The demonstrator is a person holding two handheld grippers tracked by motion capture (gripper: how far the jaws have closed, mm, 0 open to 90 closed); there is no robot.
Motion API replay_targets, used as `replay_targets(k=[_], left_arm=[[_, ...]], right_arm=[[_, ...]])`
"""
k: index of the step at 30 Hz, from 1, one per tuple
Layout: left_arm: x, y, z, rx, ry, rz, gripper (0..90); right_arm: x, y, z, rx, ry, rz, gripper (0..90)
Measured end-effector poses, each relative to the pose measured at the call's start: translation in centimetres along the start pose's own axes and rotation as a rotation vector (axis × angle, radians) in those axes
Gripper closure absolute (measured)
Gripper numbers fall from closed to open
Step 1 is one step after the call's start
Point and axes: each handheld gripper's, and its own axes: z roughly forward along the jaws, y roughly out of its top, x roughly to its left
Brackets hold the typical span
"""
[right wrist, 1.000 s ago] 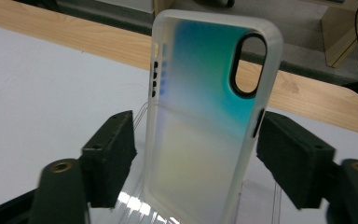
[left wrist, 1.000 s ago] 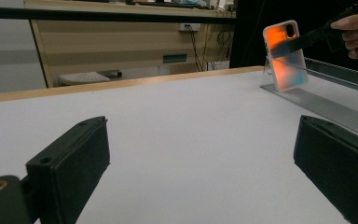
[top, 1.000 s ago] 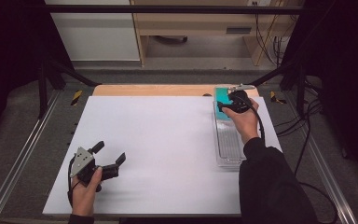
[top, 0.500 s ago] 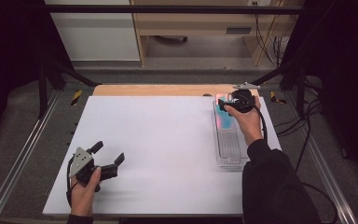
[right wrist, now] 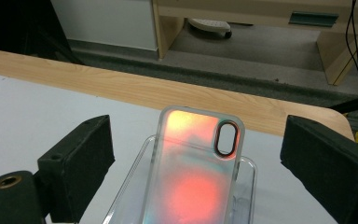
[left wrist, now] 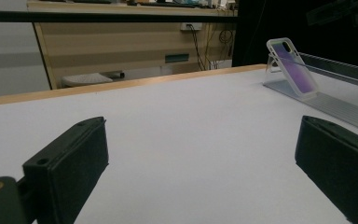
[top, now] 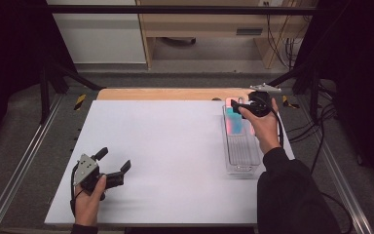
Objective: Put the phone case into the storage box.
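Reaching over the far end of the clear tray (top: 241, 146), the right gripper (top: 246, 108) has its jaws spread wide, one to each side of the phone case (right wrist: 198, 163) and touching nothing. In the right gripper view the case leans tilted in the tray's far end, camera cut-out up at the top corner, its iridescent back glowing orange and pink. The jaws stand well wider than the case, so the step in hand looks like the approach to a grasp, not the grasp itself.

The next move, as I judge it, calls for lowering the jaws along both long edges of the case and closing on them squarely, below the cut-out, since a slick tilted shell could twist or slide out of a shallow pinch. The tray wall sits close beside the case and may crowd one jaw.

The left gripper (top: 112, 168) rests low on the white table (top: 165, 161) near the person's edge, jaws also spread and empty, well apart from the tray; from its view the case (left wrist: 291, 65) shows far off, leaning in the tray.
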Motion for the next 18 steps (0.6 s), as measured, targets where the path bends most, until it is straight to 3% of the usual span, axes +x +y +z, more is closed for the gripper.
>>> replay_targets(k=[18], left_arm=[[-0.07,-0.03,0.08,0.004,-0.006,0.003,2.0]], right_arm=[[-0.12,-0.16,0.29,0.009,0.033,0.064,6.2]])
